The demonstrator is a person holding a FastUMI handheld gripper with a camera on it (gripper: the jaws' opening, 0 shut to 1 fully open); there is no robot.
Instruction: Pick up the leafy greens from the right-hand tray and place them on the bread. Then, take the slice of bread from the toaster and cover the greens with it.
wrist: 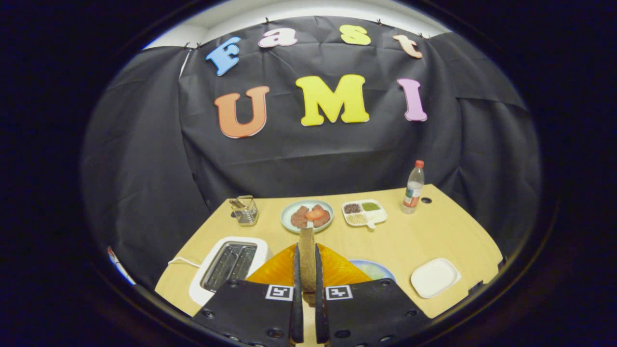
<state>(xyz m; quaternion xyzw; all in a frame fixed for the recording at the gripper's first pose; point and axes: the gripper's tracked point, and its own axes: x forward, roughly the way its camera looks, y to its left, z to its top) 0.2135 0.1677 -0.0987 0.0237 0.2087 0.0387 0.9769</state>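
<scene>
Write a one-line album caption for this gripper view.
Gripper shut on a bread slice, held upright above the table beside the empty toaster.

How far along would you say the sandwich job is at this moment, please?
Well along. The toaster slots look empty, and the gripper holds a bread slice edge-on between its fingers, so the toaster pick looks done. The white tray beside them looks bare, hinting the greens are already moved, though they are hidden here. Left: lowering the slice over the greens, presumably on the plate under the fingers.
</scene>
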